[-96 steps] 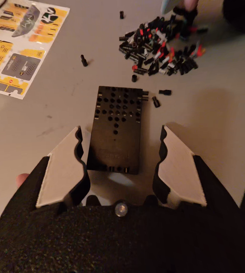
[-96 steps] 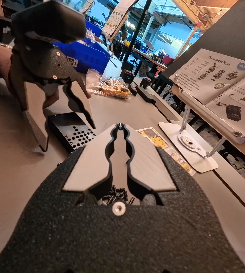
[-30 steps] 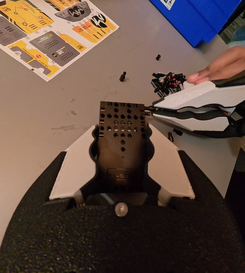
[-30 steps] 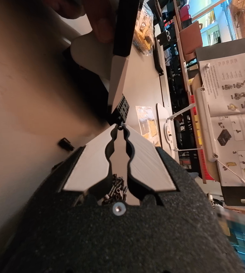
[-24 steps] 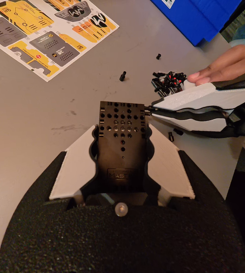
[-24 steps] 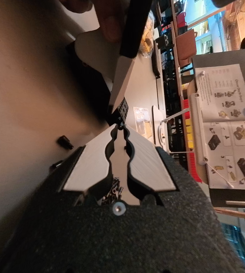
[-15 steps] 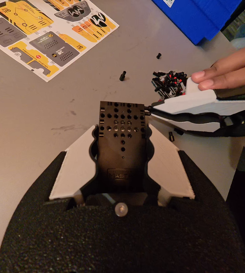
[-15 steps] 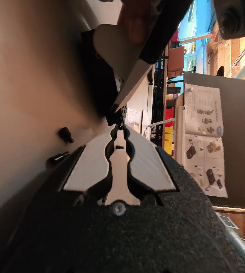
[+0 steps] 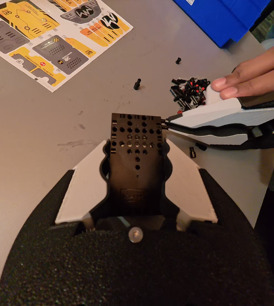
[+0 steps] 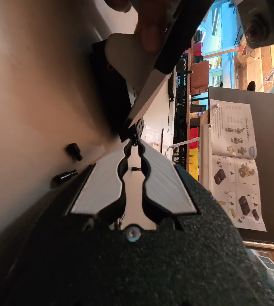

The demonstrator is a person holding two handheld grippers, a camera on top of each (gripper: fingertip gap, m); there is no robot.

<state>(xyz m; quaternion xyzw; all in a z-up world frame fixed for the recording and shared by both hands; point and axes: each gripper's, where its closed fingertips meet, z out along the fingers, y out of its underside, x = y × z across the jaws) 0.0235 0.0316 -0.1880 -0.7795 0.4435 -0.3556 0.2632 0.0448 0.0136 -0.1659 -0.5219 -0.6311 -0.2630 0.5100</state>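
The left tongs [image 9: 136, 145] clamp the long sides of a black box with many round holes [image 9: 137, 149], which rests on a grey desk [image 9: 33, 132]. The right tongs [image 9: 166, 125] reach in from the right, nearly pressed together, pinching a small black peg [image 10: 134, 142] at the box's right edge. A hand [image 9: 255, 74] rests on them. A pile of black and red pegs [image 9: 189, 92] lies just behind, with 2 loose pegs [image 9: 196, 149] nearby. A yellow and grey sticker sheet [image 9: 42, 38] lies at the far left.
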